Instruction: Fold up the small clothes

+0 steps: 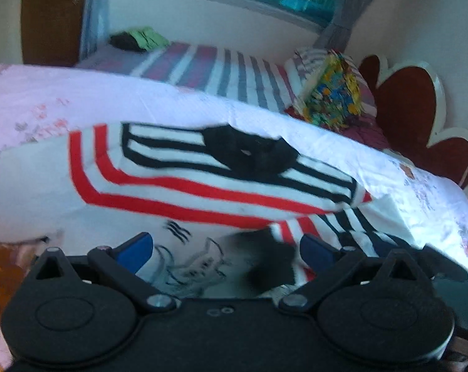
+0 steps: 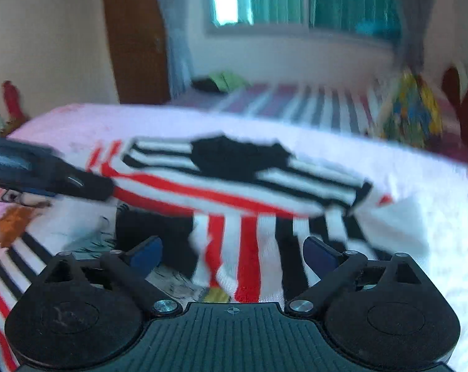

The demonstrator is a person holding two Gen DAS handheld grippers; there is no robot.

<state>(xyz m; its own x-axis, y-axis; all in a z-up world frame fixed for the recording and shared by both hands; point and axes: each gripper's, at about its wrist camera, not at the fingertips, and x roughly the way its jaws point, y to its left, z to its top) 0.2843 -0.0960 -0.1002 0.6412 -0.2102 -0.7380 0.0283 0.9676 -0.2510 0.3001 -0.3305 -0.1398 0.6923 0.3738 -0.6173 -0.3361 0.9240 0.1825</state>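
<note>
A small white shirt (image 1: pixel 178 186) with red and black stripes and a black collar lies on a pale floral sheet (image 1: pixel 47 99) on the bed. It also shows in the right wrist view (image 2: pixel 234 192). My left gripper (image 1: pixel 226 249) is open, its blue pads just above the shirt's near part with a printed drawing. My right gripper (image 2: pixel 234 252) is open over a striped sleeve or hem at the shirt's near edge. The left gripper shows as a dark blurred shape in the right wrist view (image 2: pixel 47 176), at the shirt's left side.
A striped bedspread (image 1: pixel 227 71) lies behind the sheet. A colourful pillow (image 1: pixel 333 93) and a red flower-shaped headboard (image 1: pixel 413 105) are at the right. A green and black cloth pile (image 1: pixel 140 40) sits at the far bed end. A window with curtains is behind.
</note>
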